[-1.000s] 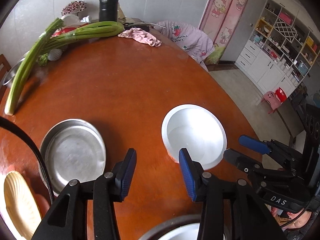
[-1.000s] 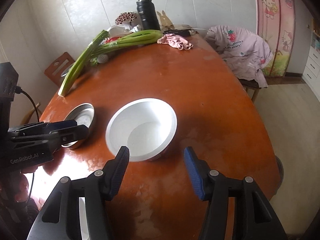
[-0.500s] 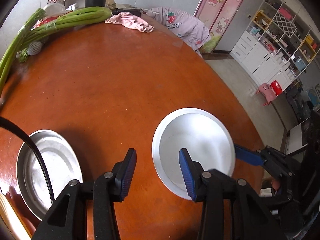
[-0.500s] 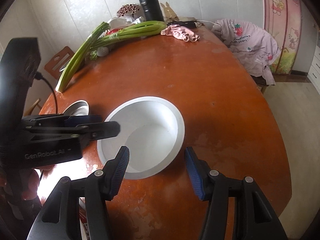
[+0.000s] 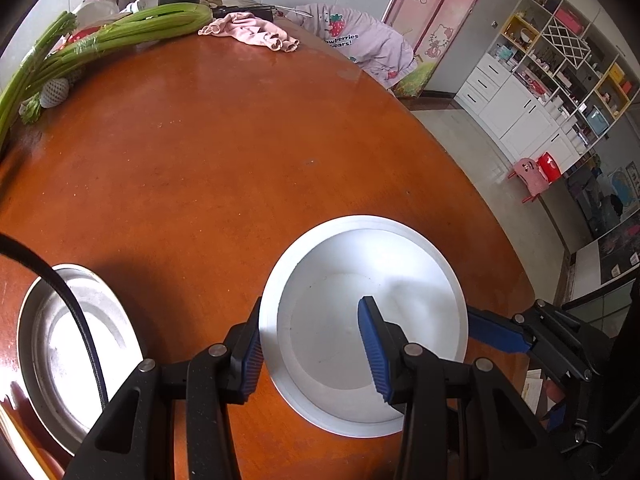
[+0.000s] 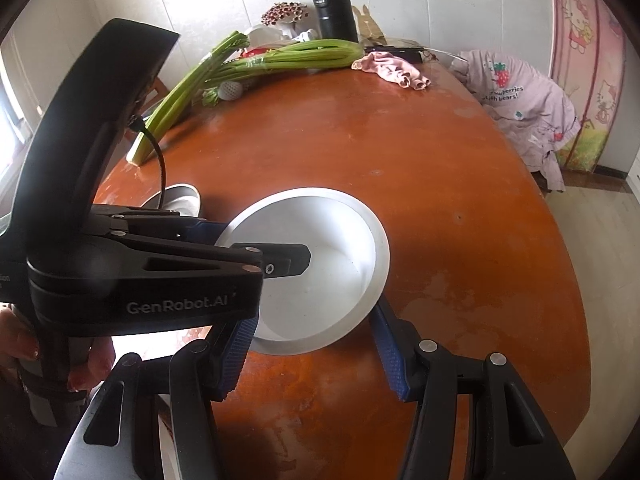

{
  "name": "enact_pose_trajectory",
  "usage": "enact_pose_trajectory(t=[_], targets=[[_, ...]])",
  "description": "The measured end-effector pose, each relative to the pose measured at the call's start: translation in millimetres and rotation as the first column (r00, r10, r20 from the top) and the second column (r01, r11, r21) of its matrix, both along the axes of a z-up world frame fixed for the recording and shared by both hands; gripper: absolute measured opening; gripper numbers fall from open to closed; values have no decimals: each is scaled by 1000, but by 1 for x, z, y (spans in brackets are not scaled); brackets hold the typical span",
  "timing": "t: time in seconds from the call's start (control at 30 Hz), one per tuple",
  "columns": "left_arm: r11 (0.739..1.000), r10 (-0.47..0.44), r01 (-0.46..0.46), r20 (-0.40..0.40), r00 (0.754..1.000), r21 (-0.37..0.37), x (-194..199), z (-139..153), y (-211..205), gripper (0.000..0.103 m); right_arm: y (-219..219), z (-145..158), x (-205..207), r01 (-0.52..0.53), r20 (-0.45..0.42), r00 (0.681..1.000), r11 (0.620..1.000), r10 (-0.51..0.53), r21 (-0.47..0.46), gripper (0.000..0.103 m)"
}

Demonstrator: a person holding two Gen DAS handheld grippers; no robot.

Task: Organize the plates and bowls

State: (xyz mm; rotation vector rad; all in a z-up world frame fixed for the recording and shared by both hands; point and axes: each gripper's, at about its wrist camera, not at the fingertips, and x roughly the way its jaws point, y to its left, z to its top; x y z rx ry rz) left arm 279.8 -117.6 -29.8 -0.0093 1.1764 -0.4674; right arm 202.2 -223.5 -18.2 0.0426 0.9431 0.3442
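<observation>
On the round wooden table (image 5: 208, 168) a steel plate (image 5: 60, 344) lies well to the left of the white bowl (image 5: 360, 300), near the table's front edge, with a black cable (image 5: 72, 312) crossing above it.

The left gripper (image 5: 312, 340) straddles the bowl's left rim: one blue pad stands outside the wall and the other inside the bowl. Its jaws are apart, and whether the pads touch the rim cannot be told.

The white bowl sits upright on the table near the front-right edge, apart from the steel plate.

The right gripper (image 6: 312, 356) reaches the same bowl from the near side, its jaws spread with the bowl's near wall between them; the pads lie just beside the rim, and contact is unclear. In the left wrist view, one of its blue pads shows at the bowl's right edge.

Far behind the bowl, at the table's back edge, lie a celery bunch (image 5: 120, 36), a pink cloth (image 5: 252, 32) and a black flask (image 6: 334, 8).
</observation>
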Motion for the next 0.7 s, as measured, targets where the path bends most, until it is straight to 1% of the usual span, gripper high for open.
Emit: enact_pose_trajectory(t=[0.13, 0.3, 0.7], targets=[[1000, 7, -7, 2, 1000, -14, -3, 4, 4, 44, 3, 3, -3, -7, 7, 1000, 1000, 7, -4, 59], [1000, 17, -16, 28, 999, -23, -9, 15, 10, 44, 8, 11, -9, -17, 27, 1000, 1000, 17, 6, 59], [999, 35, -30, 113, 993, -43, -40, 52, 29, 44, 19, 41, -34, -46, 88, 995, 999, 44, 25, 59]])
